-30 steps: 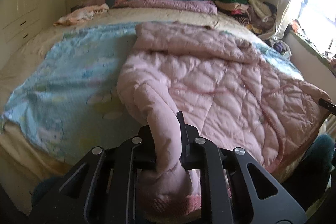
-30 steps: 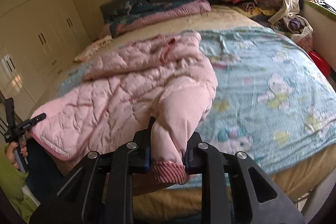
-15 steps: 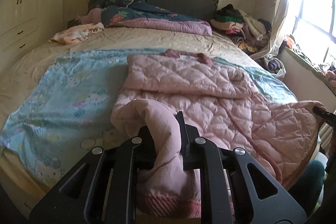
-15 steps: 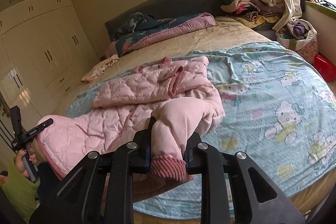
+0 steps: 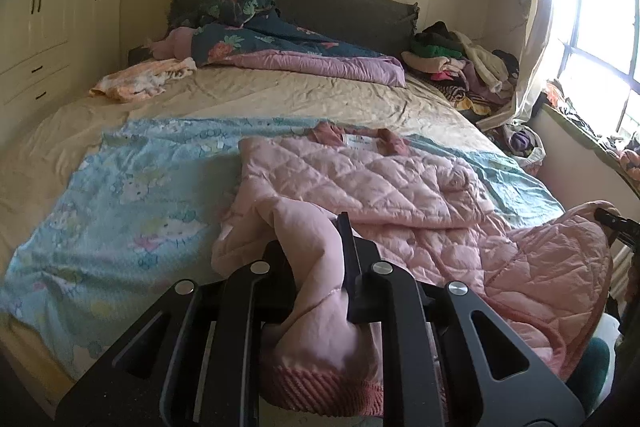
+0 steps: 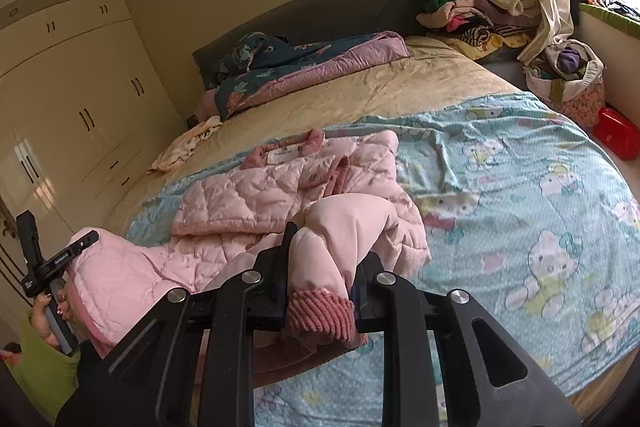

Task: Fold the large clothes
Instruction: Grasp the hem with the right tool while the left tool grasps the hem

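Pink quilted padding fills both views: the jacket [image 5: 360,187] lies spread on the blue cartoon-print sheet [image 5: 120,187] at the foot of the bed [image 5: 280,99], collar toward the headboard.

From the left wrist camera, the left tool [image 5: 316,267] is clamped narrow on one sleeve [image 5: 312,259], with the ribbed cuff [image 5: 320,387] bunched below the jaws. The sleeve bends up from the body of the jacket. At the far right edge the hem is lifted by the other tool, only its tip showing.

From the right wrist camera, the right tool [image 6: 320,267] pinches the other sleeve [image 6: 348,223] just above its ribbed cuff [image 6: 320,311], the jaws squeezed close on the fabric. At the left edge a hand [image 6: 48,311] grips the handle of the left tool beside the raised hem.

The jacket looks soft, puffy and light, with a smooth shell that may slip; it will sag and bunch rather than hold a crease. The cuffs seem the surest hold, since the ribbing gives the pads something to bite, and carrying both sleeves across the chest would likely suit the next fold.
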